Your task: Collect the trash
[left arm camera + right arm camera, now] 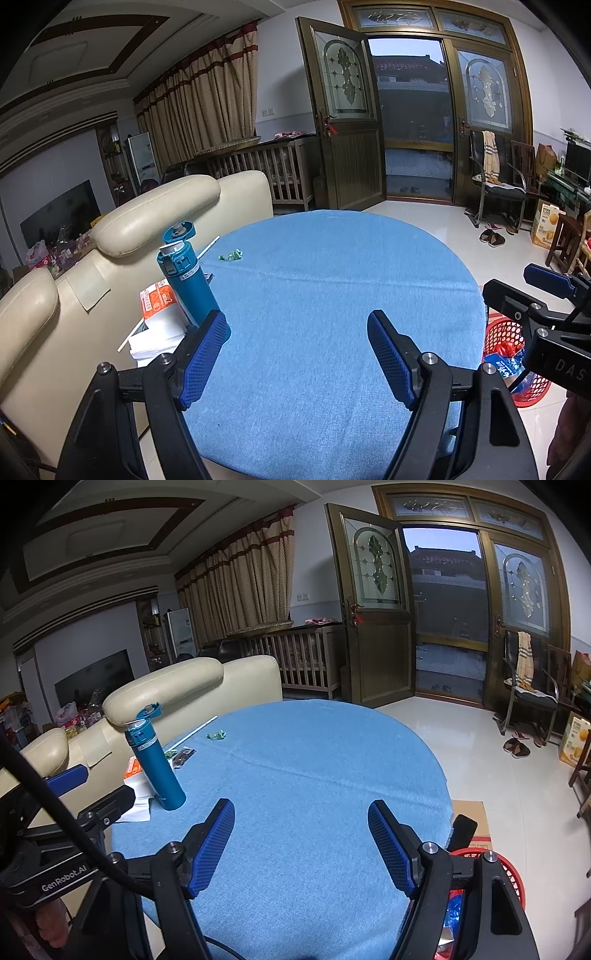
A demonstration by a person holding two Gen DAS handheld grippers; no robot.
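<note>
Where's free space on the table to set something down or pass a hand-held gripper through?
Free: the whole middle and right of the blue table, from the near edge to the far rim, right across to the side by the red basket. Crowded: the left edge, with the teal bottle, papers, green wrapper and small dark packets.

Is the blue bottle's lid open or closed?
Open. The teal bottle stands upright, and its flip lid is tipped back above the mouth.
</note>
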